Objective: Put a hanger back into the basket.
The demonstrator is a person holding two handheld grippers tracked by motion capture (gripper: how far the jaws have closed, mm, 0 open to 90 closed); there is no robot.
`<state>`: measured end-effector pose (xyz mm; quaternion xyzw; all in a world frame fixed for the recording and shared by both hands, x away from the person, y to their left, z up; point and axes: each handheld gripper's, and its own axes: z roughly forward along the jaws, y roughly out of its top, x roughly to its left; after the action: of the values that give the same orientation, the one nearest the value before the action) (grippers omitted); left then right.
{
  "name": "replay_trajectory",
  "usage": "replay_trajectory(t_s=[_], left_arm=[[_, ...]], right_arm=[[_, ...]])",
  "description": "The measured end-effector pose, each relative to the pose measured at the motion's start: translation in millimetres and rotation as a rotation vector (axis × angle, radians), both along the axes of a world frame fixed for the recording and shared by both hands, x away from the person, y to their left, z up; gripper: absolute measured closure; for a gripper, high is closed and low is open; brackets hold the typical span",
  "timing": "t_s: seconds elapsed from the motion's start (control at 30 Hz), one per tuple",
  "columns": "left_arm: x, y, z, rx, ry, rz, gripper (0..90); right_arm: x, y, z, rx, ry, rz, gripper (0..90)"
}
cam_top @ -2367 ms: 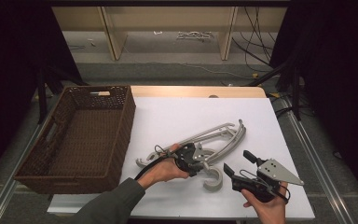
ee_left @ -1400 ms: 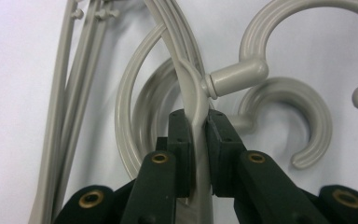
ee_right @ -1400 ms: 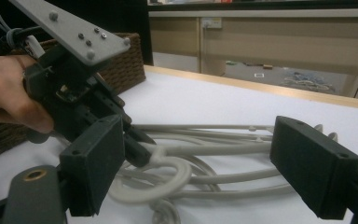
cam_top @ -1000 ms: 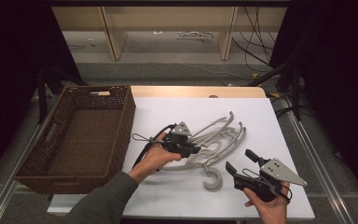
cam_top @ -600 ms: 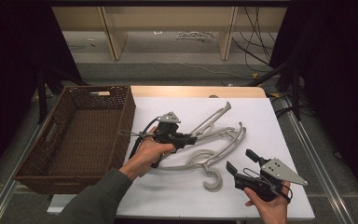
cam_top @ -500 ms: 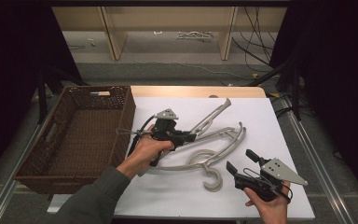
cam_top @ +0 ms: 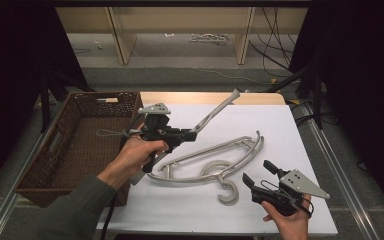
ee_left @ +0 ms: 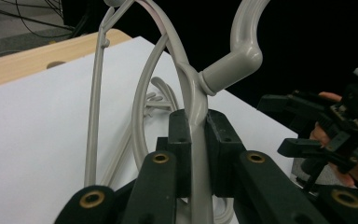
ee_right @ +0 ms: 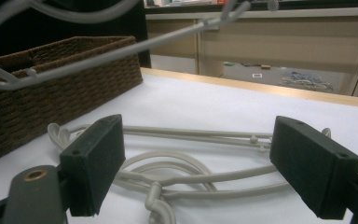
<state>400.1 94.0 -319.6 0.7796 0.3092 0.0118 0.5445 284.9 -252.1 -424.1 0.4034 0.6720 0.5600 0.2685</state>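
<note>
**Up off the sheet: one hanger gripped, one left lying**

Between the basket and the middle of the table, the left gripper (cam_top: 187,134) has its jaws clamped tight on a grey plastic hanger (cam_top: 215,114). In the left gripper view the pads pinch the hanger's arm just below the neck of its hook (ee_left: 235,51). That hanger is up in the air and tilted, one end pointing toward the far wooden edge (cam_top: 210,97) of the table.

Second hanger (cam_top: 212,162) lies flat on the white sheet (cam_top: 275,125), hook toward the near side, pretty much between the two hands. From the right gripper view it sits just ahead of the jaws, not touching them.

Right gripper (cam_top: 261,174) is down at the near right corner, jaws spread wide with nothing between them, held just above the sheet.

Containers: the brown wicker basket (cam_top: 40,175) sits along the left side, right up against the sheet's left edge. Its bottom looks mostly bare; something small and pale (cam_top: 106,100) lies at the far wall, and I can't tell what it is.

Room-wise, the far right part of the sheet is open, and so is the strip between the lying hanger and the near edge. The raised hanger hangs near the basket's right rim.
</note>
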Motion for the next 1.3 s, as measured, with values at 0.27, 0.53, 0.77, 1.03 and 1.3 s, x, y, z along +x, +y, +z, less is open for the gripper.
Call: replay_trajectory(t_s=[0.27,0.53,0.77,1.03,1.3], left_arm=[[-6.4,32.5,25.3,-0.003,-0.052,0.043,81.3],[-8.7,67.0,34.7,0.018,-0.089,0.109,81.3],[-5.2,93.5,33.9,0.042,-0.096,0.157,81.3],[-0.8,121.7,27.7,0.096,-0.101,0.193,81.4],[8.3,157.7,16.5,0.113,-0.081,0.266,81.4]], right_arm=[[0.0,-0.1,-0.2,0.004,0.003,-0.002,18.9],[-0.1,0.0,-0.2,-0.002,0.013,0.013,18.9],[0.5,0.5,-1.1,0.000,0.014,0.011,18.9],[1.7,1.8,-2.7,0.012,0.012,0.016,18.9],[1.6,0.5,-2.4,-0.010,0.032,0.010,18.8]])
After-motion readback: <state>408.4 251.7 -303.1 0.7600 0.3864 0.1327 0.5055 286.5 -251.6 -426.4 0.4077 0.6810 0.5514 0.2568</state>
